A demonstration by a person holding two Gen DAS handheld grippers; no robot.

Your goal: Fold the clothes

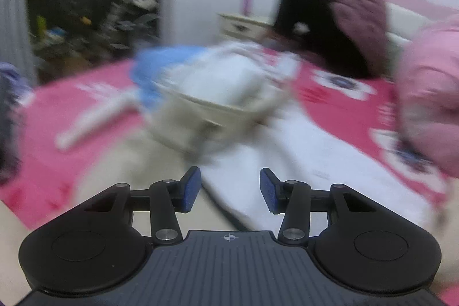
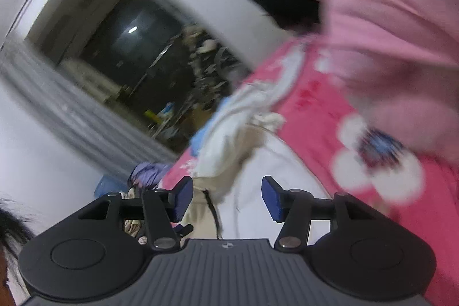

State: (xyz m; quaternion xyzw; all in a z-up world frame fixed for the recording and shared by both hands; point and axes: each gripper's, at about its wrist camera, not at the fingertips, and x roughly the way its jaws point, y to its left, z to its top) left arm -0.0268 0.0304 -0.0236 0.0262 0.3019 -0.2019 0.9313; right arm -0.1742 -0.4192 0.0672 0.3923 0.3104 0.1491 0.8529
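Observation:
A blurred heap of clothes [image 1: 212,93], cream, white and light blue, lies on a pink bedspread [image 1: 71,116]. A white garment [image 1: 287,162] stretches from the heap toward my left gripper [image 1: 229,188], which hangs open just above it with nothing between its blue pads. In the right wrist view the same cream and white clothes [image 2: 238,145] lie ahead of my right gripper [image 2: 226,197], also open and holding nothing. That view is tilted and smeared by motion.
Two people [image 1: 338,16] sit at the far side of the bed. A pink padded sleeve [image 1: 430,93] fills the right edge and shows as a pink padded sleeve [image 2: 387,19] above the right gripper. A cream nightstand [image 1: 243,25] and a dark cluttered doorway [image 1: 91,5] stand behind.

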